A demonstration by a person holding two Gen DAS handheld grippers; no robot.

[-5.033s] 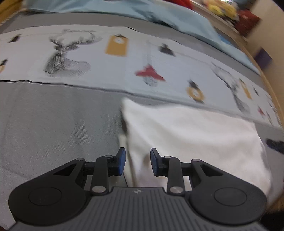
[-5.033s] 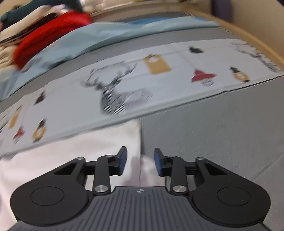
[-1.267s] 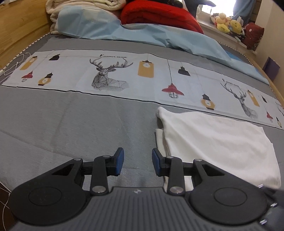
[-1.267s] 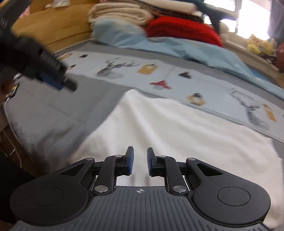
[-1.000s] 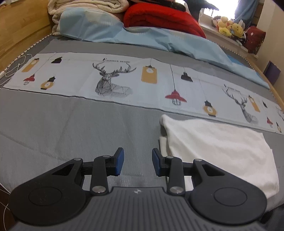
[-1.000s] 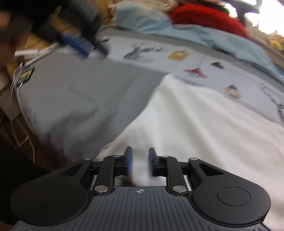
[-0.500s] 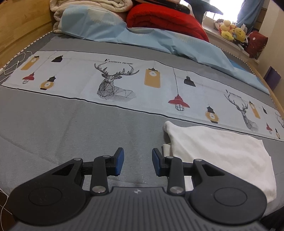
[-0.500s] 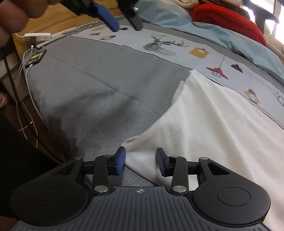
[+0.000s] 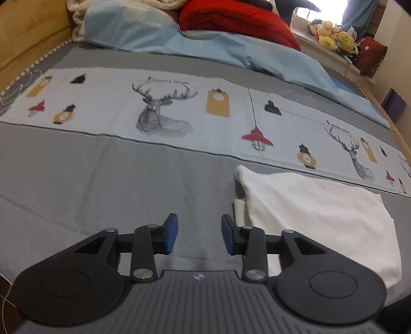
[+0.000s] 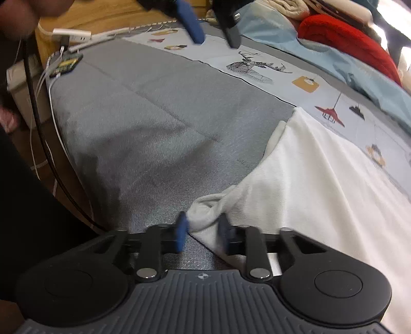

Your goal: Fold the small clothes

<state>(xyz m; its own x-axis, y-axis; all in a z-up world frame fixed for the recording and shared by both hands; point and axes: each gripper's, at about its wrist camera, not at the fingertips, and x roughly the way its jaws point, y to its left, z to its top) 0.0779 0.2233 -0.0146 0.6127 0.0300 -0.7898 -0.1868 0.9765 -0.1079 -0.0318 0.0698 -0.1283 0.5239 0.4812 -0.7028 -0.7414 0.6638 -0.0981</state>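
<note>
A white garment [image 9: 308, 205] lies folded flat on the grey bed cover, right of centre in the left wrist view. My left gripper [image 9: 200, 233] hovers over bare grey cover just left of the garment's near corner. Its jaws are opening and nothing is between them. In the right wrist view the white garment [image 10: 321, 179] fills the right side. My right gripper [image 10: 203, 231] is at its near left corner, jaws closing, with the bunched corner squeezed between the blue pads. The left gripper [image 10: 213, 25] shows blurred at the top of that view.
The grey bed cover [image 9: 102, 192] carries a pale printed strip [image 9: 164, 115] with deer and lamps. Behind lie a blue quilt [image 9: 231, 51], a red blanket [image 9: 239, 20] and plush toys [image 9: 331, 38]. A power strip [image 10: 69, 34] and cables [image 10: 41, 123] hang off the bed's left edge.
The right gripper's jaws have come together on the garment's near corner and bunched it up. The left gripper's jaws have spread a little; that hand has stayed put.
</note>
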